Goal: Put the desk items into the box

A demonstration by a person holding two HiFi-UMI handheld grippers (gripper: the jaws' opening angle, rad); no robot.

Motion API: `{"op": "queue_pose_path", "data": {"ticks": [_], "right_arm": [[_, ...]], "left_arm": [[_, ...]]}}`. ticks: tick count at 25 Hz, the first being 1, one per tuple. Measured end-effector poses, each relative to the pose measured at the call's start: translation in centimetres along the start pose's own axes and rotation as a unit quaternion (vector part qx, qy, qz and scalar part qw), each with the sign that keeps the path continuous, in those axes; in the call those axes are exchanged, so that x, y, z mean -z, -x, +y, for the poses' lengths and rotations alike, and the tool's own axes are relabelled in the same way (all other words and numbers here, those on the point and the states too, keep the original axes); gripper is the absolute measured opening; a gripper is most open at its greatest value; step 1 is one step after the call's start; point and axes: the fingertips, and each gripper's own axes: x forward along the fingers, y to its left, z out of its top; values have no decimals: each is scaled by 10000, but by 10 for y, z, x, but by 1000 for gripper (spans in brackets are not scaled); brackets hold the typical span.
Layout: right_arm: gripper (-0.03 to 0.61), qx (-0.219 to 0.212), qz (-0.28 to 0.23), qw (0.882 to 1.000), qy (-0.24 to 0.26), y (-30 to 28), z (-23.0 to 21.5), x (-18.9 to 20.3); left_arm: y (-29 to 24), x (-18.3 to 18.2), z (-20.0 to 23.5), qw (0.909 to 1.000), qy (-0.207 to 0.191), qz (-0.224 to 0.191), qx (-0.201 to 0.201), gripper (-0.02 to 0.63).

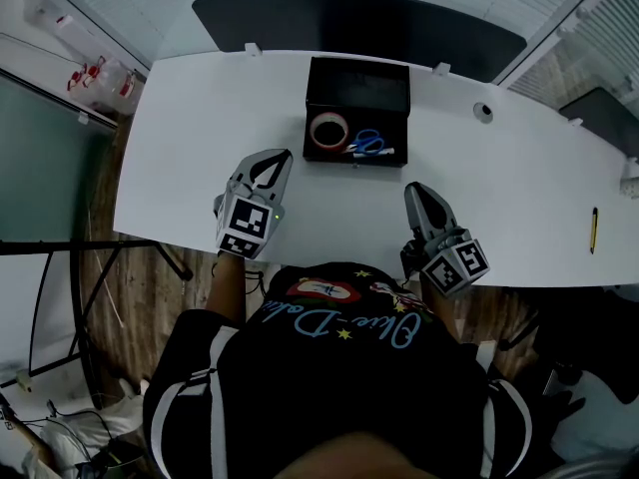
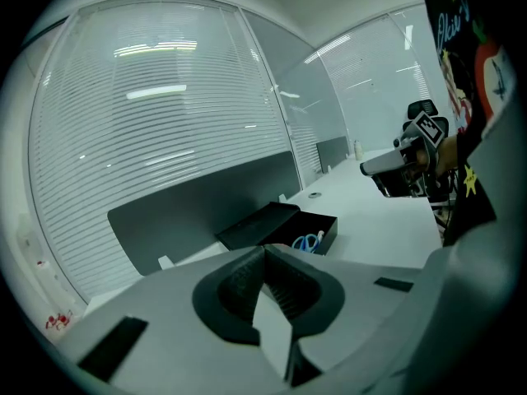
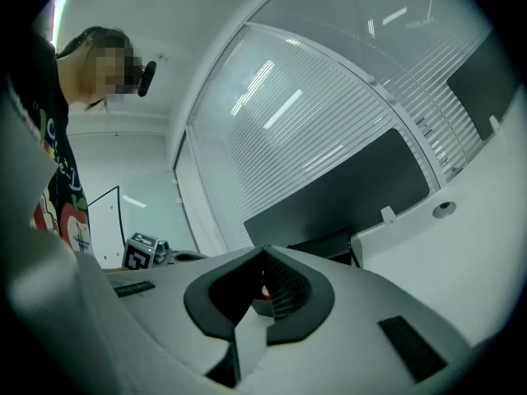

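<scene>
A black box (image 1: 357,86) stands open at the middle back of the white desk (image 1: 200,148). Inside lie a tape roll (image 1: 328,130), blue-handled scissors (image 1: 368,144) and a white marker (image 1: 371,154). My left gripper (image 1: 282,157) hovers shut and empty in front of the box, a little to its left. My right gripper (image 1: 413,190) sits near the desk's front edge, shut and empty. In the left gripper view the closed jaws (image 2: 263,250) point at the box (image 2: 284,223) with the scissors (image 2: 308,242). The right gripper view shows closed jaws (image 3: 263,252) and the box (image 3: 325,243) beyond.
A yellow pencil (image 1: 593,230) lies at the desk's far right. A round cable hole (image 1: 483,111) sits right of the box. A dark panel (image 1: 359,23) runs behind the desk. The person's torso is against the front edge.
</scene>
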Motion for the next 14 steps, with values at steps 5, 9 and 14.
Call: {"op": "queue_pose_path", "data": {"ticks": [5, 9, 14], "right_arm": [[12, -28, 0, 10000, -38, 4, -2, 0], [12, -30, -21, 10000, -52, 9, -4, -2], [12, -52, -22, 10000, -65, 17, -9, -4]], "left_arm": [[-2, -1, -5, 10000, -43, 20, -17, 23], [-4, -5, -10, 9999, -113, -32, -6, 23], [-6, -12, -19, 9999, -163, -37, -8, 23]]}}
